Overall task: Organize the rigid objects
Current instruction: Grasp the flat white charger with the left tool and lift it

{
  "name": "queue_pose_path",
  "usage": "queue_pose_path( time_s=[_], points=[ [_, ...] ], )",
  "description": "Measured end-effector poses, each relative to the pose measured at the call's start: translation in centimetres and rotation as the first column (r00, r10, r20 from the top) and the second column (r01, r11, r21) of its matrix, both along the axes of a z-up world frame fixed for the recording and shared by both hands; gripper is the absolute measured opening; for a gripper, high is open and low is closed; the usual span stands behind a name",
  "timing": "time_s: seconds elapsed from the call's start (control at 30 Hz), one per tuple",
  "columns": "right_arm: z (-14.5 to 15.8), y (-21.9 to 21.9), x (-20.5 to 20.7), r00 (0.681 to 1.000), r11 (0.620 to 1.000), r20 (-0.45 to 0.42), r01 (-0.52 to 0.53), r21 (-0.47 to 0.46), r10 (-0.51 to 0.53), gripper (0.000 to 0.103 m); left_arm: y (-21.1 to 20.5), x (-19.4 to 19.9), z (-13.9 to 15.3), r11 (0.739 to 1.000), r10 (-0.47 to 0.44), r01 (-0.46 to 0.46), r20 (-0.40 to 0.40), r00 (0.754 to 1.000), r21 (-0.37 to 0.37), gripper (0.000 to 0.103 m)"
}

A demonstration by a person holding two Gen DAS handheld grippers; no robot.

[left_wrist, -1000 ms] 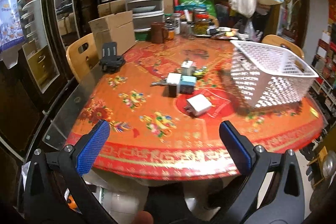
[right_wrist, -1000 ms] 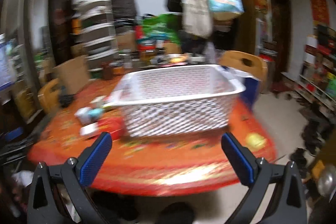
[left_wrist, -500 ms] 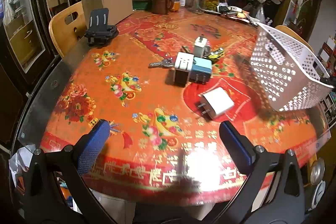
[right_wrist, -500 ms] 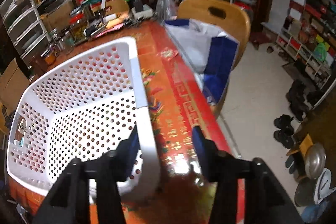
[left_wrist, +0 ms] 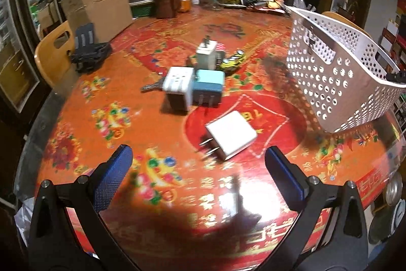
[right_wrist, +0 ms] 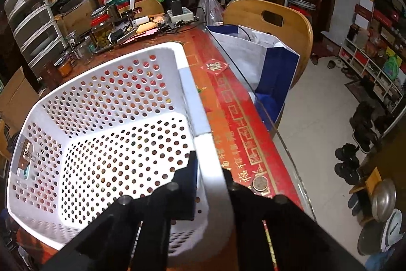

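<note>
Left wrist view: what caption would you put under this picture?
Open left tool hovers over the white charger on the red table, white basket tilted alongside.

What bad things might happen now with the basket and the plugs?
1. The right gripper pinches only the rim of the white basket, which sits tilted, so it might slip or twist loose.
2. The left gripper is open just short of the white charger; its prongs point toward the gripper, so a finger might snag them.
3. The basket is empty and light, so dropped plugs might tip it.
</note>
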State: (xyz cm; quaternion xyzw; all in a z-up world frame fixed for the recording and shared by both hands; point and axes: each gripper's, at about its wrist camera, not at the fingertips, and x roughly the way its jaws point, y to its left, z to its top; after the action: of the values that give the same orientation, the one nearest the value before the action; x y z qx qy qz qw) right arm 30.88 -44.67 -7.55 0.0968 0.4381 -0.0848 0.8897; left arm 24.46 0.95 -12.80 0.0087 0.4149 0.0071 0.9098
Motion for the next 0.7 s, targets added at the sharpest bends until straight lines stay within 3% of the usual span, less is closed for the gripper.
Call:
queue_pose_path(
  time_s=[0.2,0.47,0.7],
  points=[
    [0.1,-0.1,0.0,1.000,1.000,0.004,-0.003,0.001,0.003,0.007,-2.4,2.2,-1.9,0.999,-0.043,0.043,-0.051,0.998,-0.003,0.103],
    [0.1,-0.2,-0.2,1.000,1.000,0.014,-0.006,0.008,0.006,0.006,-2.7,4.3,-3.5,0.999,-0.012,0.009,-0.085,0.996,-0.031,0.102],
    [0.2,-0.2,-0.1,1.000,1.000,0.012,-0.007,0.005,0.007,0.006,-2.3,5.2,-4.4,0.999,0.023,-0.027,-0.110,0.994,-0.034,0.071]
  ],
)
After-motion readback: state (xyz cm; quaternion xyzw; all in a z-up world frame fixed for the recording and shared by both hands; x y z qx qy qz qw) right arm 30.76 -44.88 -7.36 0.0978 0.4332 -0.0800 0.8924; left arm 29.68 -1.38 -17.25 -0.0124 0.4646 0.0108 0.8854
